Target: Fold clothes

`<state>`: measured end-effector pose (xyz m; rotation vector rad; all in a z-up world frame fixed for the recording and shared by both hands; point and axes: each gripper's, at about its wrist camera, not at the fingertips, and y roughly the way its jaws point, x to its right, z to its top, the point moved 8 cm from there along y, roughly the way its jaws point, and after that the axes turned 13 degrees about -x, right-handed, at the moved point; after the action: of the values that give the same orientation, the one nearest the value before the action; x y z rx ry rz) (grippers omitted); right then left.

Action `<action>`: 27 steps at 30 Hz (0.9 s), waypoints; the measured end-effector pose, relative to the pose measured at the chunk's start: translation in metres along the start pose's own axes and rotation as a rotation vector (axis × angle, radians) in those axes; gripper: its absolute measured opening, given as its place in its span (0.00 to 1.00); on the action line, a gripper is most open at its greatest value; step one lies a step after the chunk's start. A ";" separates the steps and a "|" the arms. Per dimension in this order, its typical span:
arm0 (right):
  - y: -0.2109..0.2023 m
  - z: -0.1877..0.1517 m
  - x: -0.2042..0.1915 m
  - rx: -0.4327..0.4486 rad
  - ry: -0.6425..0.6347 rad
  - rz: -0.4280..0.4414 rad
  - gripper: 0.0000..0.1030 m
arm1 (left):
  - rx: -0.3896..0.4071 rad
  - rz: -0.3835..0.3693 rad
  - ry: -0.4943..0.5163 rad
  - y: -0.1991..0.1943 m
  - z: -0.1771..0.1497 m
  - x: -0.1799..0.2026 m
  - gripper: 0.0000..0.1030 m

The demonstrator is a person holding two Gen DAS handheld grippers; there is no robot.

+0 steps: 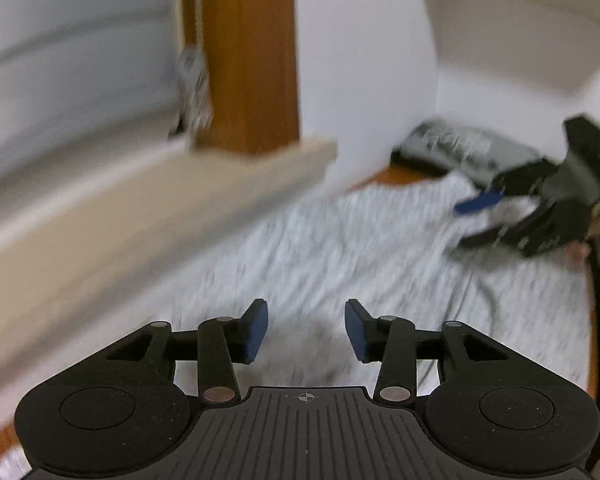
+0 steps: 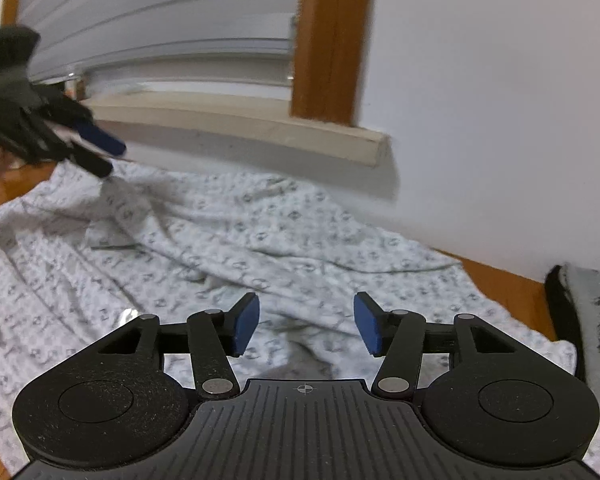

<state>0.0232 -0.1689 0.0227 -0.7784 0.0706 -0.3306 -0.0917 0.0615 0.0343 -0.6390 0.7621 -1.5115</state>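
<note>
Your left gripper (image 1: 306, 330) sits nearest in its own view, its blue-padded fingers (image 1: 256, 330) spread wide with nothing between them, hovering over the white cotton garment printed with small grey motifs (image 1: 340, 248). That garment lies spread and rumpled across the orange-brown wooden bench (image 2: 508, 292), and it is your landmark for everything else. Your right gripper (image 2: 306, 328) is likewise just above the garment, its blue-padded fingers (image 2: 246, 328) wide apart and empty, with creased cloth showing in the gap. In the right wrist view the garment runs from the near edge to the wall, its folds bunching toward the middle, and bare bench shows past its right border. Just beyond that border lies a folded grey cloth with dark edging and a dark snowflake print (image 2: 596, 320), apart from the garment on this side. In the left wrist view, which is heavily blurred, your right gripper appears at the garment's far right corner; whether it touches the cloth there cannot be told. Behind the garment runs a pale beige window ledge (image 2: 236, 120), above it an upright orange-brown wooden post (image 1: 248, 56) and a white slatted blind (image 2: 160, 20), with the plain white wall (image 2: 500, 100) farthest off.
</note>
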 end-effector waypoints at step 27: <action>0.027 0.087 -0.104 0.015 -0.234 0.153 0.52 | 0.133 0.035 0.142 -0.045 0.021 0.033 0.06</action>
<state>-0.0523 -0.0596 0.0597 -0.7867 -0.0920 -0.0936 -0.1061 0.0276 0.0812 -0.4201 0.7687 -1.5733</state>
